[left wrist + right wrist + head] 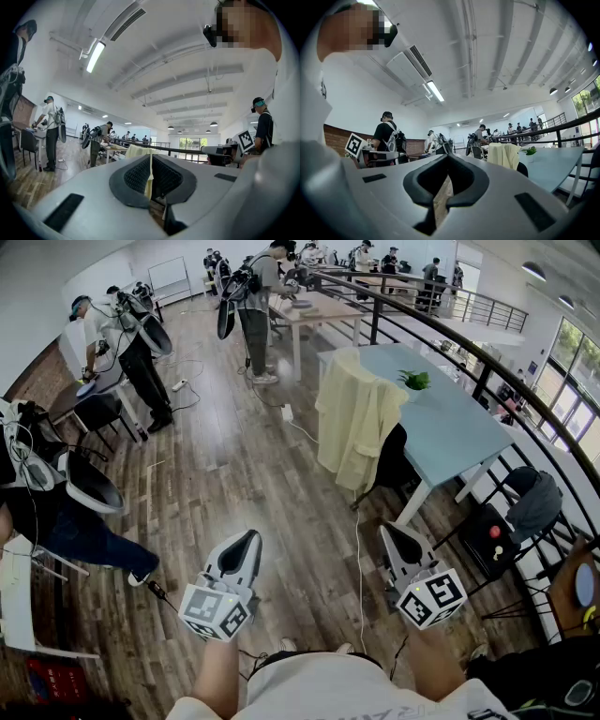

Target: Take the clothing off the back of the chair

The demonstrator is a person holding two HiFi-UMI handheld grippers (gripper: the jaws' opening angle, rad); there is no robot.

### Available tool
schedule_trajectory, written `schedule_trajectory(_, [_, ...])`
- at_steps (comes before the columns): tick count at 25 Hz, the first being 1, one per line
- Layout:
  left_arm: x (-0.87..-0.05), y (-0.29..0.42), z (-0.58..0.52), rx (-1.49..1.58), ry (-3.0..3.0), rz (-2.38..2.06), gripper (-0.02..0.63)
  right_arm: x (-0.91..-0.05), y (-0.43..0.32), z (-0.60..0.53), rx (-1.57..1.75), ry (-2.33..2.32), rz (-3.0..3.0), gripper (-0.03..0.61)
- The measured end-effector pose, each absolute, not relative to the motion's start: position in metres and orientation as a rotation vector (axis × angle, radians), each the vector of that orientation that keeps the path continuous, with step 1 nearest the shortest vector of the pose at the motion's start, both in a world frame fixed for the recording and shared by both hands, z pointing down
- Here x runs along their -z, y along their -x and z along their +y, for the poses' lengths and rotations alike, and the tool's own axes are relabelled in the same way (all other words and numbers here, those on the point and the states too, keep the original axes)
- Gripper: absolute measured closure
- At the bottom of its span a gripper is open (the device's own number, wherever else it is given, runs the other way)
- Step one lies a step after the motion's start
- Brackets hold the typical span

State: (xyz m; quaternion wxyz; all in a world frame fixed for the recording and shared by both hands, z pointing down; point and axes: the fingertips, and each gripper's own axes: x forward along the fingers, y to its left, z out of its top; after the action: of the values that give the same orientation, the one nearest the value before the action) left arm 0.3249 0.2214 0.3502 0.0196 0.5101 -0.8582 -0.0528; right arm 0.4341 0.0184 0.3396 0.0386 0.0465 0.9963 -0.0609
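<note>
A pale yellow garment (pixel 356 423) hangs over the back of a black chair (pixel 396 463) pushed against a light blue table (pixel 455 423). Both grippers are held level over the wooden floor, well short of the chair. My left gripper (pixel 248 540) is shut with nothing between its jaws, and so is my right gripper (pixel 389 532). In the left gripper view the shut gripper (pixel 151 161) points towards the garment (pixel 136 151) far ahead. The right gripper view has its shut gripper (pixel 447 161) aimed left of the garment (pixel 504 154).
A small green plant (pixel 415 381) stands on the table. A dark railing (pixel 487 367) runs behind it. A white cable (pixel 359 559) trails across the floor from the chair. People wearing rigs stand at the left (pixel 127 343) and back (pixel 253 306). A black case (pixel 492 540) sits right.
</note>
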Motion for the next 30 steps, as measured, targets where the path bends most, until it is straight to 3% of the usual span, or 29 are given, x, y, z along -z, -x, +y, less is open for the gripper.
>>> schedule_trajectory(17, [-0.362,-0.306,0.258,0.169,-1.525,-2.676,0.571,-0.350,-0.405,0.051,0.248,-0.199,3.050,0.555])
schedule_trajectory(30, [-0.391,-0.245,0.372,0.224,-1.344,-2.728,0.571,-0.366,-0.320,0.151,0.245,-0.366,3.106,0.555])
